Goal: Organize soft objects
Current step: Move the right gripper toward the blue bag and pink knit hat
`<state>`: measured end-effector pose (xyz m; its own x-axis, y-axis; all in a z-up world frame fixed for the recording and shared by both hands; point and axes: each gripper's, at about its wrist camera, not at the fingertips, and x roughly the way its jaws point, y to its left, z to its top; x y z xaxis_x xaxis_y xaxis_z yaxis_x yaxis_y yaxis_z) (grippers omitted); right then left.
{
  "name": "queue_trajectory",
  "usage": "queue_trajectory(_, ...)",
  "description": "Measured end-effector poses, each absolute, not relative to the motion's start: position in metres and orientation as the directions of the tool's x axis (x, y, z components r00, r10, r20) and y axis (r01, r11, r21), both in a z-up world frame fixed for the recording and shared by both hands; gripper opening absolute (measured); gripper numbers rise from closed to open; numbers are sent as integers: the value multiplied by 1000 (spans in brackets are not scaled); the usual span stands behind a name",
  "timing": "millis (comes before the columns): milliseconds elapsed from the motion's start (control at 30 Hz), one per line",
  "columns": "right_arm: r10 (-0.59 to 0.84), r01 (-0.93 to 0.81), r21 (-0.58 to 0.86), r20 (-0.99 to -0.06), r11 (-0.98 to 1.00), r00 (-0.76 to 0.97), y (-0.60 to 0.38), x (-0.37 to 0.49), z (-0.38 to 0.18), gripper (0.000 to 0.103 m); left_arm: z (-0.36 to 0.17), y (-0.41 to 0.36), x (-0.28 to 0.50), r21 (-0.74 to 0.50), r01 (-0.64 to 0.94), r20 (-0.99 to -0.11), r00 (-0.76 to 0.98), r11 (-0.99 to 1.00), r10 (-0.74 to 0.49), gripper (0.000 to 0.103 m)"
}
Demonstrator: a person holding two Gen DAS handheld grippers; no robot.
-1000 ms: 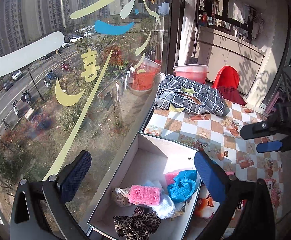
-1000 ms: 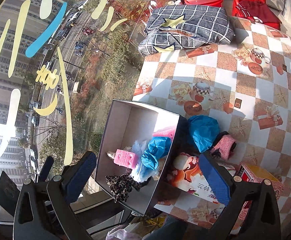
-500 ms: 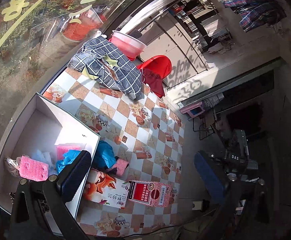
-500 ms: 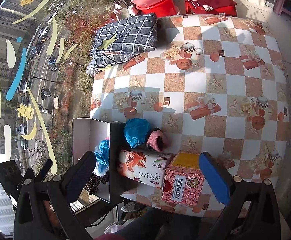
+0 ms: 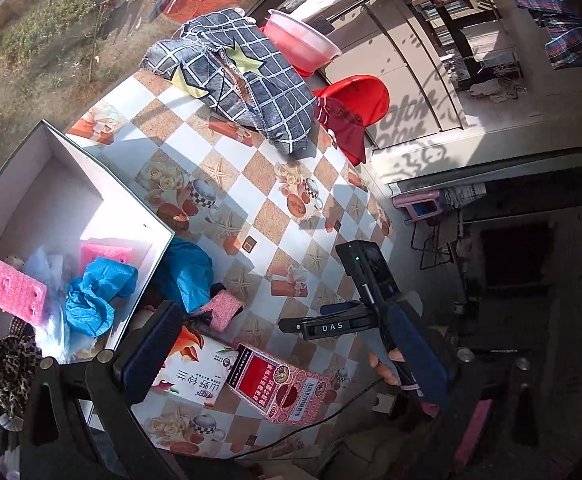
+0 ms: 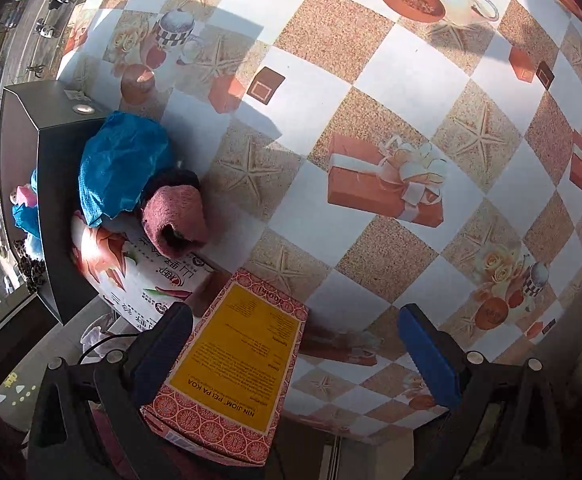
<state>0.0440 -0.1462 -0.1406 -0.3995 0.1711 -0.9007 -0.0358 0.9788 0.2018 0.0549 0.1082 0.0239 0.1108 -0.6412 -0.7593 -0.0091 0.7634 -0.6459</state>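
One open box [image 5: 71, 184] is seen on the checked table [image 5: 227, 184], holding two pink sponges [image 5: 17, 294] and one blue cloth [image 5: 95, 300]. Just beside the box, one blue cloth [image 6: 123, 168], one pink roll [image 6: 177, 220] and two cartons [image 6: 235, 364] are seen. Both the left gripper [image 5: 287, 360] and the right gripper [image 6: 295, 356] are held wide open, with nothing gripped.

The box [image 5: 71, 184] sits at the table's [image 5: 227, 160] window edge — sponges [image 5: 17, 294] and a cloth [image 5: 97, 296] inside. Just outside its wall lie a bag [image 6: 123, 168] and a towel [image 6: 177, 216], touching, atop a pack [image 6: 139, 276]. A carton [image 6: 235, 356] lies beside the pack — a cushion [image 5: 239, 80] at the far end.
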Motion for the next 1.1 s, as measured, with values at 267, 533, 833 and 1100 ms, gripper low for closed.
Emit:
queue_trajectory(267,142,-204,260,-876,944,-461,-92,74,-189,103,2,108,59,-607,-143,-795,107,782,-598,103)
queue_trajectory(533,37,-357,208,-901,911,-432,-57,71,-213,103,-20,87,68,-327,-71,-944,80,942,-321,103)
queue_trajectory(833,-19,-512,112,-970,852,-244,-31,45,-188,103,-33,69,83,-310,-88,-951,19,947,-309,103)
queue_trajectory(1100,-387,-439,-331,-921,835,-41,-102,29,-189,103,-35,64,88,-283,-97,-959,16,954,-282,103)
